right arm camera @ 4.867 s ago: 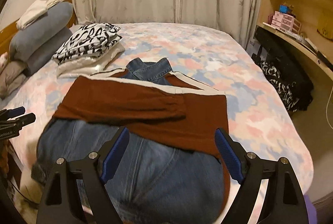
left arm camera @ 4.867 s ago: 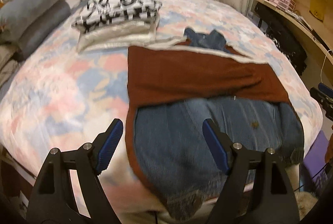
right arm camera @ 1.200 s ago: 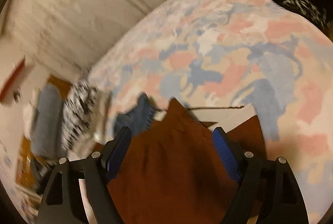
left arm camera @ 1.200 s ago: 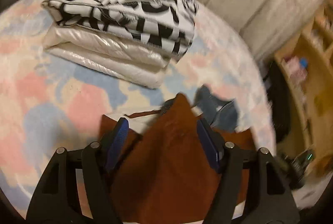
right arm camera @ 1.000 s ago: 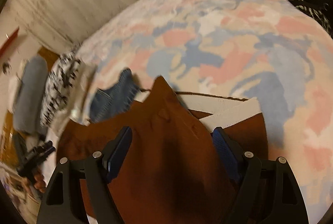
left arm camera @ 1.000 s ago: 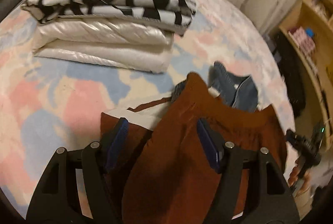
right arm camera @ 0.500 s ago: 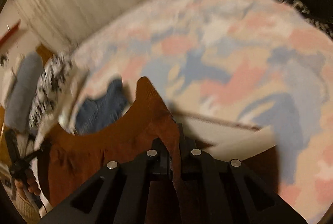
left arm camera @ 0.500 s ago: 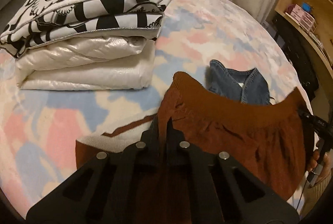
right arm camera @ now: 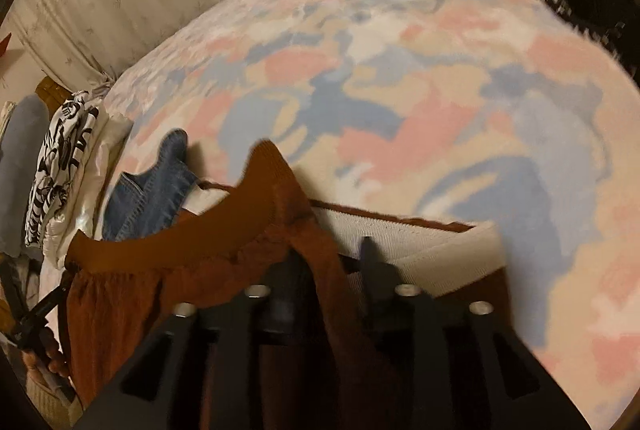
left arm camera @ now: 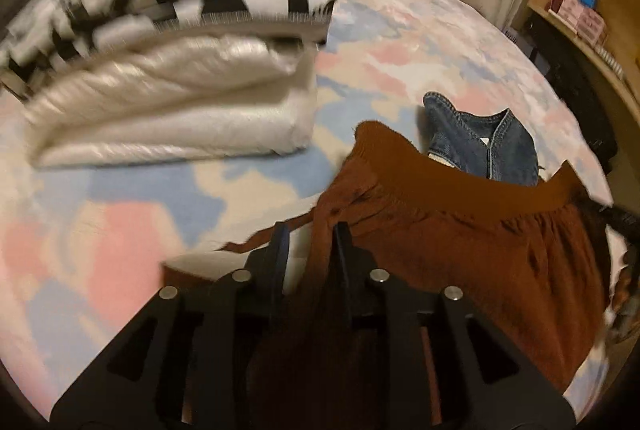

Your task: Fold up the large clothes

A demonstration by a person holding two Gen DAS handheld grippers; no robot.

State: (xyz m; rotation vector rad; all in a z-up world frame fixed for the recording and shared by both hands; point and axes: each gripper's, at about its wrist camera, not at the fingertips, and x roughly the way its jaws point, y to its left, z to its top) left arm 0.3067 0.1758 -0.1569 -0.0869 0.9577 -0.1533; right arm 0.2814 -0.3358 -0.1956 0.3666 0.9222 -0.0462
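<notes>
A rust-brown garment (left arm camera: 460, 242) lies folded over a blue denim jacket (left arm camera: 480, 142) on the bed, and only the jacket's collar shows past the brown hem. My left gripper (left arm camera: 310, 226) is at the hem's left corner. Its jaws are opening, a little apart, with a fold of the brown cloth between them. At the right corner, my right gripper (right arm camera: 328, 244) is likewise opening over a ridge of the rust-brown garment (right arm camera: 168, 270). The denim jacket (right arm camera: 152, 190) peeks out to the left, and a cream band (right arm camera: 420, 242) lies under the right finger.
A stack of folded clothes (left arm camera: 180, 70), black-and-white on top of shiny cream, sits close to the far left. The pastel patchwork bedcover (right arm camera: 400, 90) stretches beyond the garment. Shelves (left arm camera: 580, 10) and a black bag (left arm camera: 580, 90) stand at the right, curtains behind.
Both grippers carried the brown hem forward and down toward the denim collar, closed fully on it half a second ago, and now stand slightly parted. The folded stack looms nearer in the left view.
</notes>
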